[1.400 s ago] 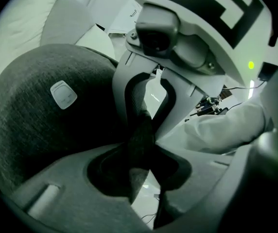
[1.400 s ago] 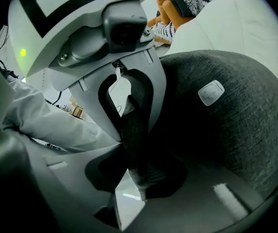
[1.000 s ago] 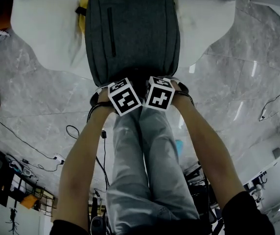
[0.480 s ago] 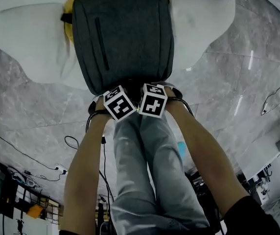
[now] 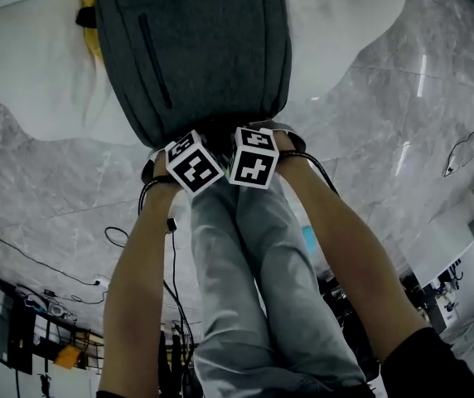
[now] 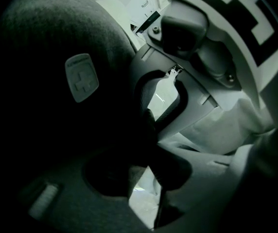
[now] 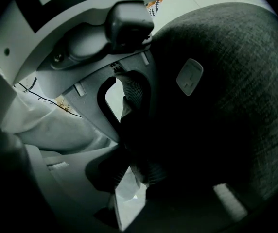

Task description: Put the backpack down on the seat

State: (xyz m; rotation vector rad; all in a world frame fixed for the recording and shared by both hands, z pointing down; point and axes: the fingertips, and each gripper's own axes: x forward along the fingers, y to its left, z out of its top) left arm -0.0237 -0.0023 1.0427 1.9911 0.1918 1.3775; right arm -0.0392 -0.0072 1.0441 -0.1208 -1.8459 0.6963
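A dark grey backpack [image 5: 195, 48] hangs upright in front of a white seat [image 5: 30, 65], its lower part over the cushion. Both grippers hold it by the top. The left gripper [image 5: 189, 162] and right gripper [image 5: 253, 157] sit side by side at its near edge, their jaws hidden under the marker cubes. In the left gripper view, the left gripper [image 6: 146, 144] is shut on a dark strap beside the backpack [image 6: 56, 81]. In the right gripper view, the right gripper [image 7: 134, 149] pinches a ribbed strap next to the backpack [image 7: 226, 81].
A yellow cushion [image 5: 92, 7] shows behind the backpack on the seat. Below the grippers are the person's legs in light jeans [image 5: 253, 280]. Black cables [image 5: 121, 239] lie on the grey marble floor [image 5: 370, 139], with equipment at the lower left.
Both grippers have sunk with the backpack toward the white seat. The backpack now covers more of the cushion and has shifted a little left in the head view.
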